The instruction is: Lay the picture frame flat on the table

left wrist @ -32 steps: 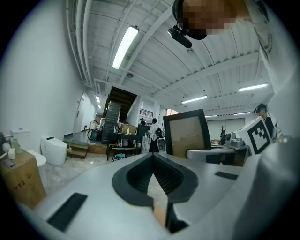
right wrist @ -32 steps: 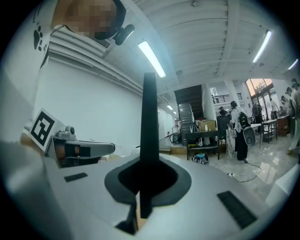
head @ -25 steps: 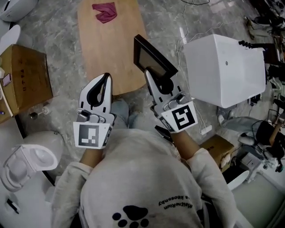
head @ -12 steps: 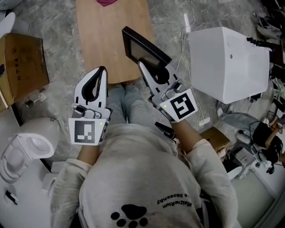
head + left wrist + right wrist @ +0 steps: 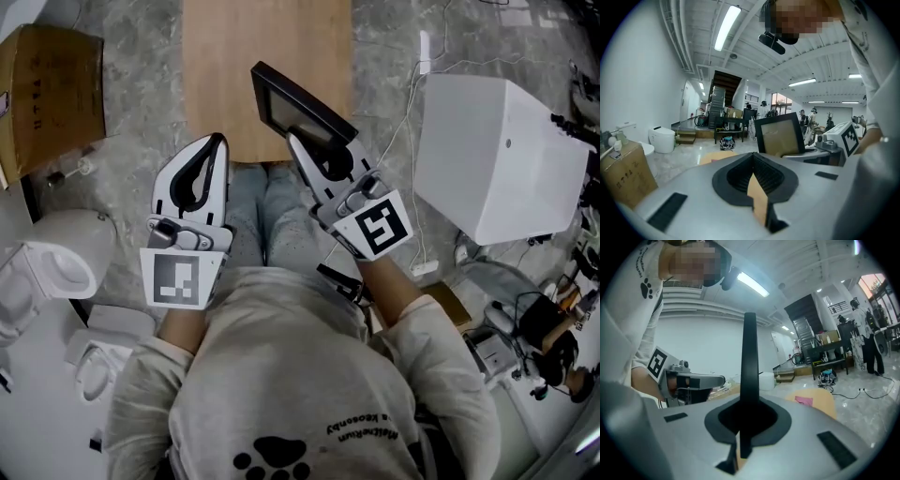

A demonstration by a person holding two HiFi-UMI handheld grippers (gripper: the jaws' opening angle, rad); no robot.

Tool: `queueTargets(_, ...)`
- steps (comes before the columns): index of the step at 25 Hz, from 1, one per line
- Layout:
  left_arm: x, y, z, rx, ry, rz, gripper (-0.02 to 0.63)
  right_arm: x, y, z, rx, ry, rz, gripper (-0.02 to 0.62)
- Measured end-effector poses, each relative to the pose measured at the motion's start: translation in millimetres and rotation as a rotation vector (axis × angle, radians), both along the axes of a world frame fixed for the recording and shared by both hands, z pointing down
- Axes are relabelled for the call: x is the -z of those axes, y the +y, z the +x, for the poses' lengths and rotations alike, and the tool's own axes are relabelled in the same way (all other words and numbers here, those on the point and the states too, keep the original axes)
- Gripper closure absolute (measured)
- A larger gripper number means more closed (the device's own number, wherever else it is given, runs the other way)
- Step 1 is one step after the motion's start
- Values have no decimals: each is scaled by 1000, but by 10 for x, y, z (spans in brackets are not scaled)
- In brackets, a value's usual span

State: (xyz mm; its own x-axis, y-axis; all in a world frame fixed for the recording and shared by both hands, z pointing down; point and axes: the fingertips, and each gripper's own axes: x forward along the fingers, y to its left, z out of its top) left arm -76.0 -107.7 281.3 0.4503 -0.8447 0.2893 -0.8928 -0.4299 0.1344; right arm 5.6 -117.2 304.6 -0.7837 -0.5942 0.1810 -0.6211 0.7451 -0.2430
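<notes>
Picture frame (image 5: 292, 105) gripped by its lower edge in the right gripper (image 5: 306, 150) jaws, held tilted over the desk (image 5: 225, 66) near end, left gripper (image 5: 217, 142) jaws closed on nothing, positioned just beside.

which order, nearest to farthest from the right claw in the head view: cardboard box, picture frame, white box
1. picture frame, gripped in the right claw itself
2. white box, off to its right
3. cardboard box, far across at upper left

The upside-down lettering on the sweatshirt (image 5: 361, 429) and the print on the cardboard box (image 5: 42, 84) are both too blurred to read.
</notes>
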Motion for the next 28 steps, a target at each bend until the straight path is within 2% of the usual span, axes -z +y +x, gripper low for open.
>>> queueTargets(11, -745, -7, 279, -64, -30, -65, 597, -627, -1, 168, 15, -18, -51, 578)
queueTargets(14, -878, -82, 284, -34, -19, -51, 597, -800, -1, 181, 42, -16, -53, 578)
queueTargets(19, -1133, -101, 265, -32, -33, -114, 597, -1038, -30, 111, 75, -23, -82, 578)
queueTargets(28, -1441, -130, 211, -3, -13, -155, 597, -1332, -128, -7, 109, -36, -118, 578)
